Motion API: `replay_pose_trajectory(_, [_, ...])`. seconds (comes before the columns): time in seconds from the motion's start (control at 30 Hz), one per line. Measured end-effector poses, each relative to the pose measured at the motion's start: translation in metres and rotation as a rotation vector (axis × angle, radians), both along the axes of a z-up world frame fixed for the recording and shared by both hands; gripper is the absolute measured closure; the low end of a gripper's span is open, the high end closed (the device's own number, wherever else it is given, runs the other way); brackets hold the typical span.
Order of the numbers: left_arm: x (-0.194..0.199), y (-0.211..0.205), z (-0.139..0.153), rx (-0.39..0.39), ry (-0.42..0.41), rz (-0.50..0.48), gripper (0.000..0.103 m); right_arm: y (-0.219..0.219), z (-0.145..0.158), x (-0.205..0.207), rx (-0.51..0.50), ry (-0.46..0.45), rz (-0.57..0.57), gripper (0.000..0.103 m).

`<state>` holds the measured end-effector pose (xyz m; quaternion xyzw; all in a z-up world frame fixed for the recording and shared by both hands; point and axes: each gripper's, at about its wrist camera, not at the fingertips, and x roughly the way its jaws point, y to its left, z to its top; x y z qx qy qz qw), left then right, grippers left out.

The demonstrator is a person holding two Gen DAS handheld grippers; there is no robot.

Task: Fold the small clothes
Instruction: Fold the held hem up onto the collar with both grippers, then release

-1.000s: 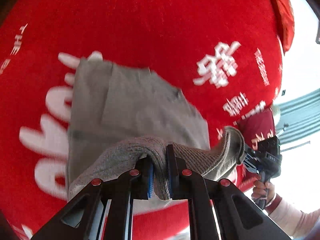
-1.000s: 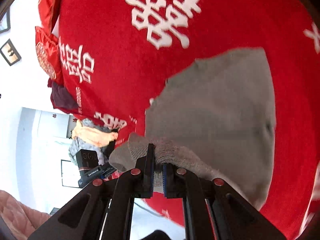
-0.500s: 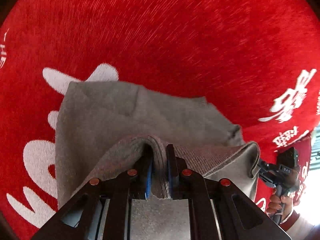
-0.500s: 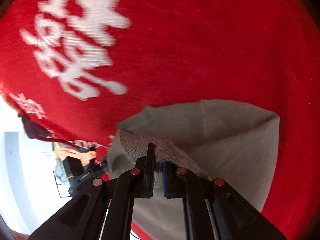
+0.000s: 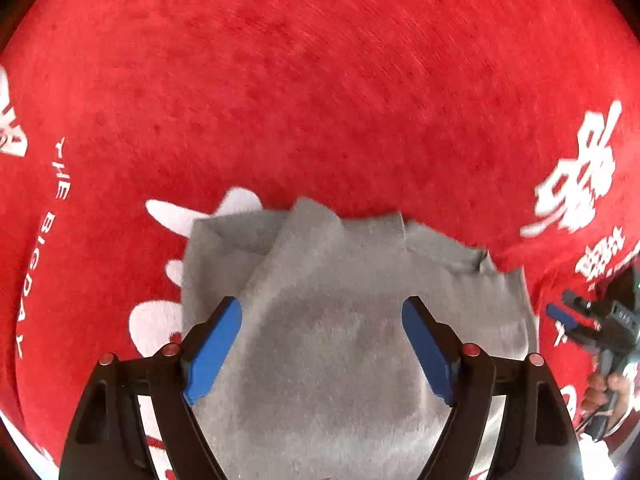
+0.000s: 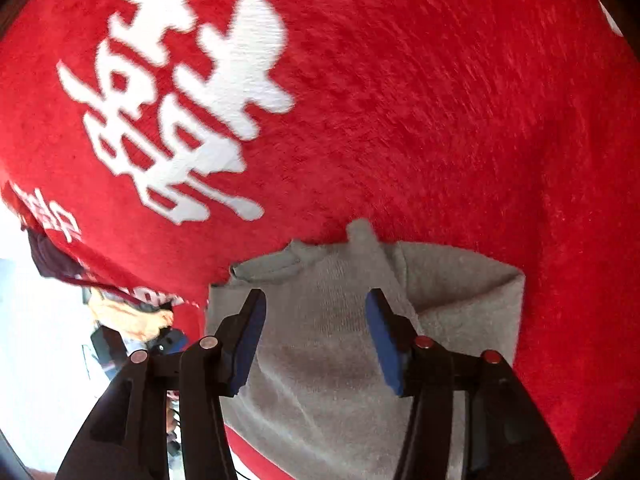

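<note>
1. Two grippers, both with jaws spread wide and holding nothing: left gripper [image 5: 322,344] and right gripper [image 6: 316,338] each hover right over the small grey knit garment [image 5: 344,320], which lies folded over on the red plush blanket with white printed characters [image 5: 320,80].
2. Risk: garment's top layer sits loose, nothing pins it. Far edge looks ragged, with uneven corners and a small flap sticking out [image 6: 362,230], so the fold may spring back or slide once the grippers lift away.
3. Risk: blue pads [image 5: 214,344] sit close above the knit. Pulling away at a low angle could snag the fabric and drag the fold out of line.
4. Risk: plush blanket is soft and uneven, probably a bed, cannot tell for sure. Garment edges do not line up neatly; the next fold may go crooked if it is not smoothed first.
5. Risk: garment's right edge [image 5: 520,312] lies near the right gripper's body [image 5: 600,328] as seen from the left wrist view; a careless sweep could flip that edge.
6. Pose: left gripper points forward and down over the garment's middle, fingers straddling the upper layer. Right gripper is angled the same way over the other half, its fingers straddling a raised ribbed band [image 6: 340,300]. The person's hand [image 5: 604,392] grips the right handle, partly cut off at the frame edge.
7. Judgement: fold just laid down, release done; next comes smoothing or regrasping.
</note>
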<state>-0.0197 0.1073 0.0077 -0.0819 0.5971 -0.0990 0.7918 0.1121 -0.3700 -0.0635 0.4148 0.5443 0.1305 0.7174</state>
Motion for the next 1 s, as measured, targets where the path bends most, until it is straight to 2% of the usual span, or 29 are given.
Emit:
replay_pose_trajectory(0.07, [-0.002, -0.013, -0.011, 0.019, 0.018, -0.031, 0.02, 0.013, 0.003, -0.002, -0.022, -0.003, 0.061, 0.054])
replay_pose_trajectory(0.13, [-0.002, -0.023, -0.029, 0.028, 0.045, -0.032, 0.02, 0.027, 0.0, -0.001, -0.049, 0.004, 0.115, 0.055])
replay_pose_trajectory(0.3, [0.009, -0.023, -0.063, 0.115, 0.067, 0.051, 0.02, 0.049, -0.029, 0.002, -0.176, 0.074, 0.188, 0.055])
replay_pose_trajectory(0.33, [0.01, -0.02, -0.064, 0.119, 0.06, 0.059, 0.02, 0.048, -0.034, 0.001, -0.179, 0.071, 0.18, 0.059])
replay_pose_trajectory(0.5, [0.008, -0.011, -0.056, 0.148, 0.077, 0.048, 0.02, 0.035, -0.03, -0.001, -0.196, 0.057, 0.141, 0.061])
replay_pose_trajectory(0.6, [0.0, -0.007, -0.046, 0.179, 0.091, 0.058, 0.02, 0.028, -0.024, -0.003, -0.232, 0.07, 0.146, 0.058])
replay_pose_trajectory(0.67, [-0.01, -0.007, -0.038, 0.191, 0.1, 0.064, 0.02, 0.031, -0.013, -0.004, -0.267, 0.069, 0.163, 0.049])
replay_pose_trajectory(0.83, [-0.053, -0.013, -0.02, 0.176, 0.116, 0.075, 0.02, 0.041, 0.007, -0.019, -0.285, 0.069, 0.195, 0.041])
replay_pose_trajectory(1.0, [-0.103, -0.023, -0.01, 0.139, 0.138, 0.116, 0.02, 0.062, 0.02, -0.034, -0.294, 0.095, 0.25, 0.04])
